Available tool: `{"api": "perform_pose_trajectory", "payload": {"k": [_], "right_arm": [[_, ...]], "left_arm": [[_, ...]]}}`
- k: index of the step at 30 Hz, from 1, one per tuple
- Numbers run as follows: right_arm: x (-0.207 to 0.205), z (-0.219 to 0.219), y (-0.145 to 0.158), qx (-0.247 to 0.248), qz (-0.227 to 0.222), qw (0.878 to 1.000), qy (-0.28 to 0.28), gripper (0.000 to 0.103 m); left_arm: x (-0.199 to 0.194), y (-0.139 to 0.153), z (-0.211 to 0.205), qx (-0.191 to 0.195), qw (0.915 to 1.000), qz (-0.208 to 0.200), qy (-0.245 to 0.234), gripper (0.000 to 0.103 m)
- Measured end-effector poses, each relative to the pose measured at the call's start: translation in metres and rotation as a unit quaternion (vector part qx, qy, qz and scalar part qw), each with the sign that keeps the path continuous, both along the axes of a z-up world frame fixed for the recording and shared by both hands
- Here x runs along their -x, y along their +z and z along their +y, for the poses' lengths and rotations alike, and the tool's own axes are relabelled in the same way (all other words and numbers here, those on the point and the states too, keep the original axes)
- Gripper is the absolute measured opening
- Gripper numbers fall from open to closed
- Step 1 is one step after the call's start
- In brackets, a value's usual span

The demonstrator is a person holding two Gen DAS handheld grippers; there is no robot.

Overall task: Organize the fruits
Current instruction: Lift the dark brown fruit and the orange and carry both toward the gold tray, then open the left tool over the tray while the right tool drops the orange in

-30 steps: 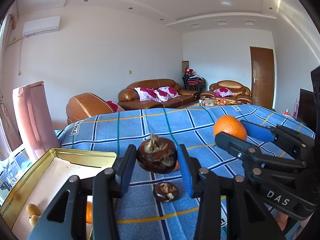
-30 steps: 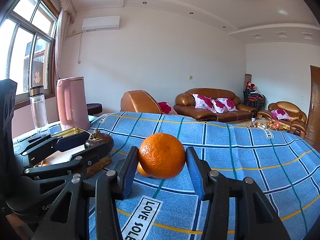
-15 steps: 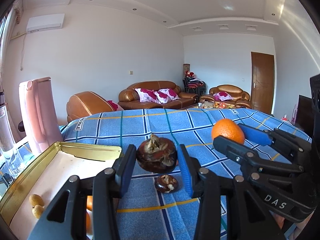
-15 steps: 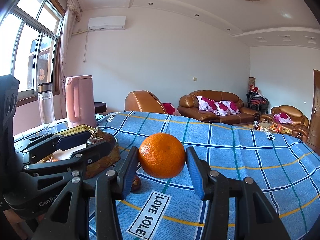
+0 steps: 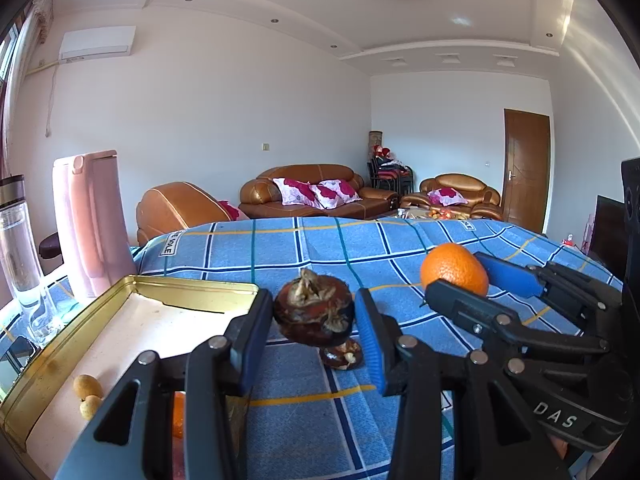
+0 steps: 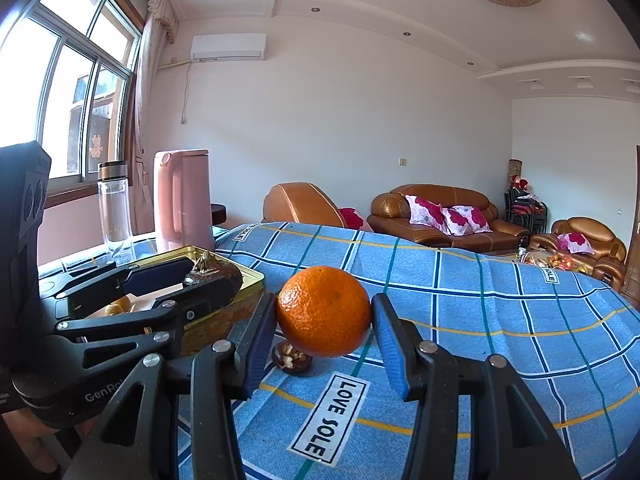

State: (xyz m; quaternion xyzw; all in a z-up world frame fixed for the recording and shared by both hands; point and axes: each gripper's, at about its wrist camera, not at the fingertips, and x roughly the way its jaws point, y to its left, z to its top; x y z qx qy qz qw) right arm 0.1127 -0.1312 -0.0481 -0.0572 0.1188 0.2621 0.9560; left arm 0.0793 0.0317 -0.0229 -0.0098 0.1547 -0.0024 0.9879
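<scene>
My left gripper (image 5: 314, 316) is shut on a dark brown mangosteen (image 5: 314, 312) and holds it above the blue checked cloth, just right of the gold tray (image 5: 60, 344). My right gripper (image 6: 324, 320) is shut on an orange (image 6: 324, 310), also held in the air; the orange also shows in the left wrist view (image 5: 454, 268). A second mangosteen (image 5: 342, 356) lies on the cloth below the held one and shows in the right wrist view (image 6: 292, 356). In the tray lie two small yellow fruits (image 5: 88, 394) and an orange (image 5: 178, 416) partly hidden by my finger.
A pink kettle (image 5: 90, 220) and a clear bottle (image 5: 20, 252) stand at the left behind the tray. The blue cloth (image 5: 400, 248) stretches back and right. Brown sofas (image 5: 312, 190) stand behind the table.
Both grippers have drawn back and turned left with their fruit still held. More of the tray, the kettle and the bottle have come into view.
</scene>
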Motion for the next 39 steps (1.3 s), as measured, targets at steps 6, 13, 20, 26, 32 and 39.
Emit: {"api": "perform_pose_trajectory", "payload": {"k": [6,13,20,26,32,39], "right_arm": [[0.006,0.005,0.0,0.0,0.001,1.0,0.01,0.05],[0.011,0.012,0.0,0.003,0.0,1.0,0.022,0.05],[0.015,0.024,0.0,0.005,0.0,0.999,0.037,0.05],[0.019,0.036,0.003,0.007,0.001,0.999,0.053,0.05],[0.024,0.049,0.008,0.007,-0.001,0.997,0.071,0.05],[0.029,0.066,0.009,0.012,-0.003,0.996,0.089,0.05]], "left_arm": [[0.009,0.001,0.006,0.002,1.0,-0.001,0.003,0.044],[0.017,0.002,0.014,0.004,0.9999,-0.002,0.009,0.044],[0.024,0.002,0.024,0.003,0.9998,-0.003,0.019,0.044],[0.03,0.004,0.035,0.003,0.9995,-0.004,0.03,0.044],[0.038,0.008,0.044,-0.005,0.9991,-0.007,0.042,0.044],[0.045,0.008,0.058,-0.008,0.9982,-0.004,0.059,0.044]]}}
